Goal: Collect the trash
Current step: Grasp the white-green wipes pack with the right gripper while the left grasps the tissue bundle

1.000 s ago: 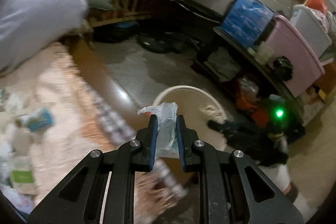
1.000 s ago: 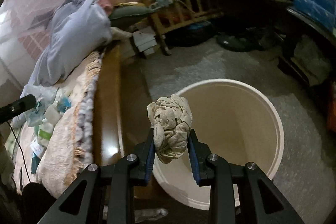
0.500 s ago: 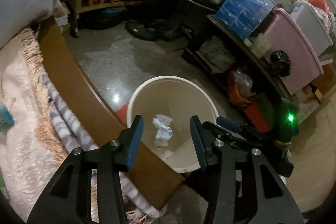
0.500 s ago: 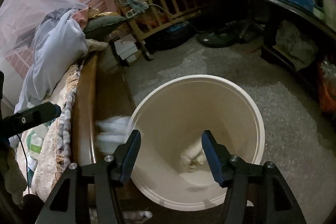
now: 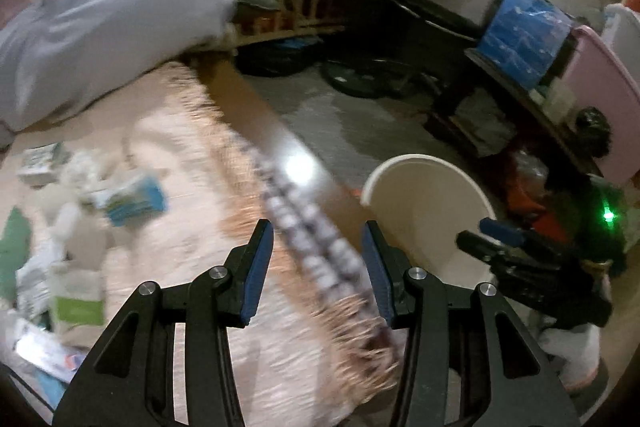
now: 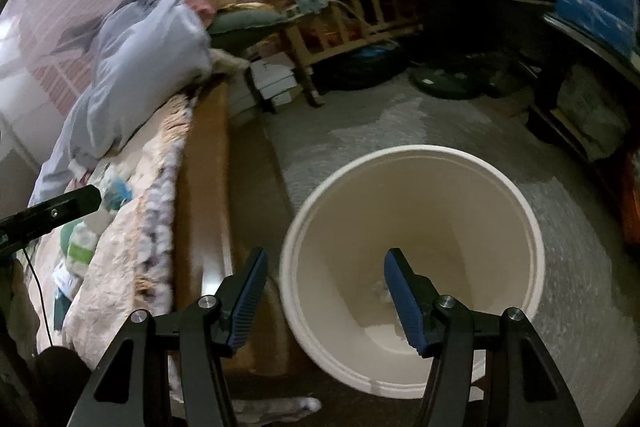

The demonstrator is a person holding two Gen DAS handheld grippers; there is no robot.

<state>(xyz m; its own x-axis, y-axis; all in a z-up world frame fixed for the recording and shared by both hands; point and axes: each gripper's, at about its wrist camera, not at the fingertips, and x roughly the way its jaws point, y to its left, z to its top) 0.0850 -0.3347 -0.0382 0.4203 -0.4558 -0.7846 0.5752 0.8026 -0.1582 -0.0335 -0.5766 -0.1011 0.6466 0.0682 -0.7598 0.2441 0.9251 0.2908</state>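
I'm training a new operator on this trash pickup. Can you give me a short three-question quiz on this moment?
1. True or false: the left gripper holds a wrapper.
2. Where does the bucket stand: A on the bed, B on the floor beside the bed, C on a shelf?
3. Fill in: loose litter lies on the ____.

Key: 1 false, its jaws are open and empty. 2 B. 3 the bed.

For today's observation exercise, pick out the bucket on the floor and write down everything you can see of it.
The bucket is round, cream-white, smooth like plastic, with a rolled rim and a ridge just inside it. It stands upright and open on the grey speckled floor, close beside the bed's wooden edge. A little pale crumpled trash lies at its bottom. The right gripper hovers open above it, not touching.
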